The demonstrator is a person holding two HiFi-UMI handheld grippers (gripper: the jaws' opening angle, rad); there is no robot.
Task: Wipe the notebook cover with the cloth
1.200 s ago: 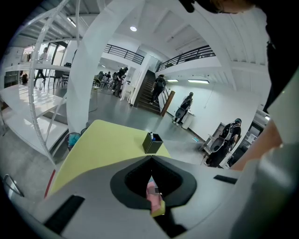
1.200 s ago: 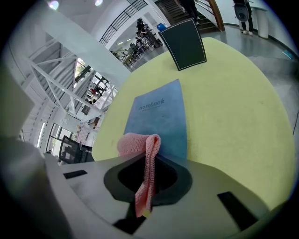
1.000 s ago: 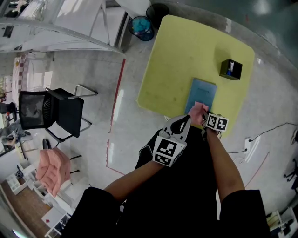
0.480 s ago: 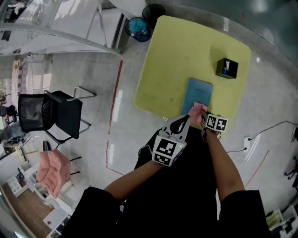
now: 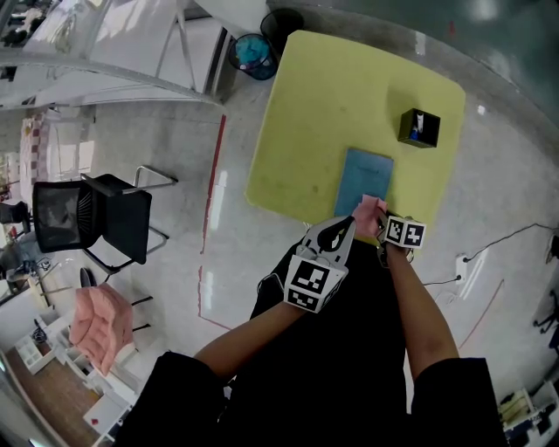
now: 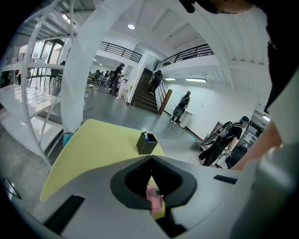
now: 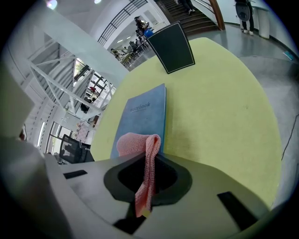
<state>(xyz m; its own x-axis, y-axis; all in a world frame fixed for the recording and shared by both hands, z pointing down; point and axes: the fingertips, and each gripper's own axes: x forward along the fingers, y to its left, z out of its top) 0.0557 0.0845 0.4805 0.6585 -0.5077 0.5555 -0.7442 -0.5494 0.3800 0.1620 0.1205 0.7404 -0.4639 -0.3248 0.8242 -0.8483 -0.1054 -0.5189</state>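
A blue notebook (image 5: 364, 182) lies flat on the yellow table (image 5: 332, 105), close to its near edge; in the right gripper view the notebook (image 7: 145, 114) stretches away just ahead of the jaws. My right gripper (image 5: 377, 224) (image 7: 150, 156) is shut on a pink cloth (image 5: 368, 210) (image 7: 136, 142), which folds over the jaw tips and hangs at the notebook's near end. My left gripper (image 5: 348, 223) (image 6: 150, 160) hovers just left of it, off the table's near edge, with its jaws together and nothing between them.
A black pen holder (image 5: 417, 127) (image 7: 174, 46) stands on the table beyond the notebook. Left of the table are a black office chair (image 5: 96, 218), a blue bin (image 5: 253, 52) and a black bin (image 5: 293, 22). A power strip (image 5: 460, 271) with a cable lies on the floor at right.
The table and notebook have drifted left and a little farther off in the head view. Both grippers keep their places in frame, the cloth still pinched in the right one.
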